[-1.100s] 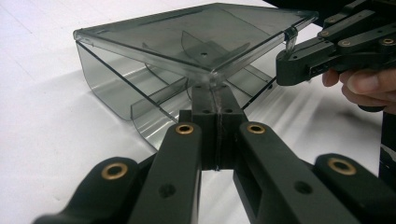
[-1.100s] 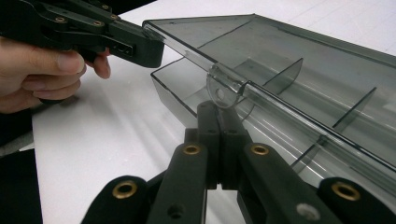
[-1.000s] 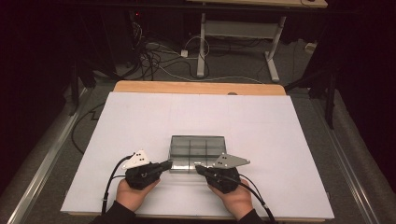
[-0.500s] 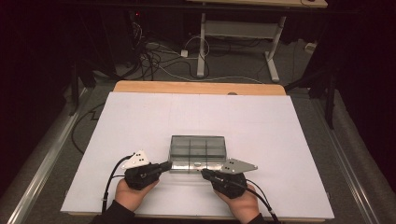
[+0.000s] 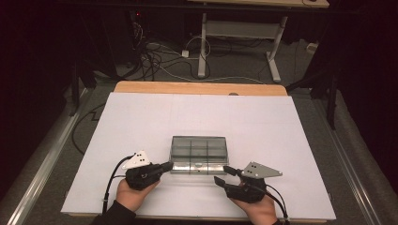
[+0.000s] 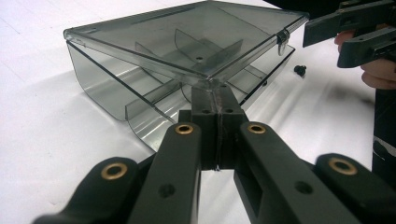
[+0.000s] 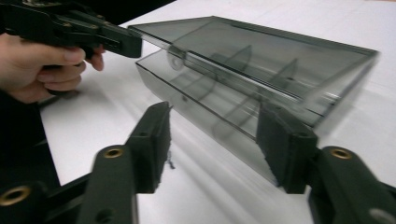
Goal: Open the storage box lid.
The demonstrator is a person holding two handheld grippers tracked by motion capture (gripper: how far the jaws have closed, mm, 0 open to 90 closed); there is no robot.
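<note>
A smoky clear compartment box [image 5: 199,151] lies on the white table [image 5: 141,122], near its front edge. My left gripper [image 5: 166,165] is shut on the front left corner of the box lid [image 6: 187,37] and holds that edge slightly raised off the base. In the left gripper view its jaws [image 6: 215,93] meet on the lid's corner. My right gripper [image 5: 223,175] stands just off the box's front right corner. Its jaws have just been opening and nothing is pressed between them. In the right gripper view the box [image 7: 261,65] lies beyond the open right gripper [image 7: 212,126], with the left gripper [image 7: 126,44] at the lid.
A small black screw [image 6: 299,70] lies on the table by the box's right end. A wooden strip [image 5: 202,88] runs along the table's far edge. Beyond it are cables [image 5: 155,56] and a desk frame [image 5: 239,33] on the floor.
The right gripper has pulled away from the box's front edge toward the right and its jaws have spread apart. The left gripper has stayed on the lid.
</note>
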